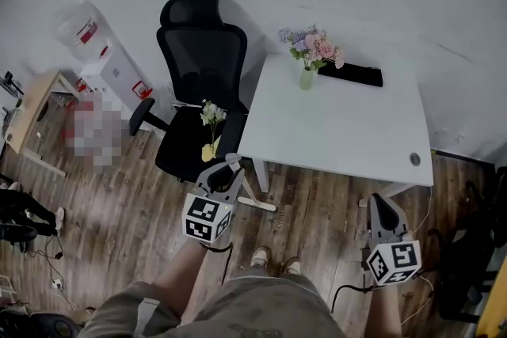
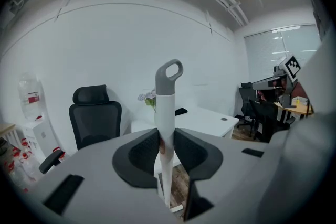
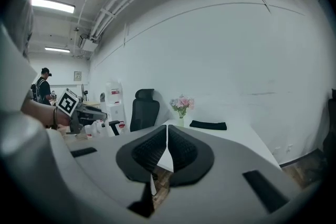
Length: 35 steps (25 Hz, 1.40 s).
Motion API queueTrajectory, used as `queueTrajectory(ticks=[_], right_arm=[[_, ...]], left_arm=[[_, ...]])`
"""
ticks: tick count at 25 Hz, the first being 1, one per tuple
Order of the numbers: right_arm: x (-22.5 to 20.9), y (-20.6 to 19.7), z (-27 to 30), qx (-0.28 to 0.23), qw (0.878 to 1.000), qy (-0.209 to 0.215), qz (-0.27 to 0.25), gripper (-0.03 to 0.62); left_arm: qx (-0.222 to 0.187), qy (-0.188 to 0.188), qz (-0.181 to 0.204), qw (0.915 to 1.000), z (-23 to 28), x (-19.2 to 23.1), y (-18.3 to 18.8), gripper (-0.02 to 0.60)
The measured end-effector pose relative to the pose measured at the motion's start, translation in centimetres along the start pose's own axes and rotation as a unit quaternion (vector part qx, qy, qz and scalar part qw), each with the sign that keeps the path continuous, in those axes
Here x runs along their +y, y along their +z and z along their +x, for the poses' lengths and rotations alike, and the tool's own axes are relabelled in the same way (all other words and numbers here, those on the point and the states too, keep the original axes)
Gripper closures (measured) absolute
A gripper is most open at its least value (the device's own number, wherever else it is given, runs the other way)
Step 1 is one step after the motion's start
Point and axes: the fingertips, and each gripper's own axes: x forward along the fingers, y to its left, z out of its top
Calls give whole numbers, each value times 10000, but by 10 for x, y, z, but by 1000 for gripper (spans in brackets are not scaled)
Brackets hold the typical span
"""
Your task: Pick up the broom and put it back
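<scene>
The broom shows as a white handle [image 2: 165, 113] with a grey loop end [image 2: 169, 74], standing upright. My left gripper [image 2: 165, 145] is shut on that handle, its dark pads pressing both sides. In the head view the left gripper [image 1: 226, 172] is held over the wooden floor in front of the chair, with the handle's grey top [image 1: 232, 161] just above its jaws. The broom's head is hidden. My right gripper [image 3: 166, 150] is shut with nothing between its pads. It hangs at the lower right [image 1: 382, 208], near the desk's front corner.
A white desk [image 1: 348, 131] carries a vase of pink flowers [image 1: 313, 51] and a flat black item [image 1: 352, 74]. A black office chair [image 1: 202, 51] stands left of it with a small yellow vase of flowers [image 1: 209, 131] on its seat. A water dispenser [image 1: 99, 51] stands at the far left.
</scene>
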Motion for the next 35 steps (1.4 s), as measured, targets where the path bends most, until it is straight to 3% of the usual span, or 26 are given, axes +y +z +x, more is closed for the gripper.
queueTrajectory(ticks=[7,11,16,26,35], right_arm=[[-4,12,-21,-75,9998,-198,50,560],[3,18,-25,-213,9992,-99,330,560],[5,20,-31,-215,9994,-203,172,560],[-15,-3,-68,-65,9965,-737,394,560],[-39,-28,-107,-10,9886,-1351,659,560]], left_arm=[[-338,-135,60,9993,-22,-4,40,482],[-320,-332,127,9989,-25,-15,48,482],[-303,-657,239,9971,-23,-31,52,482],[-198,-1418,423,9888,-4,-75,46,482],[-5,-2084,655,9759,28,-140,32,482]])
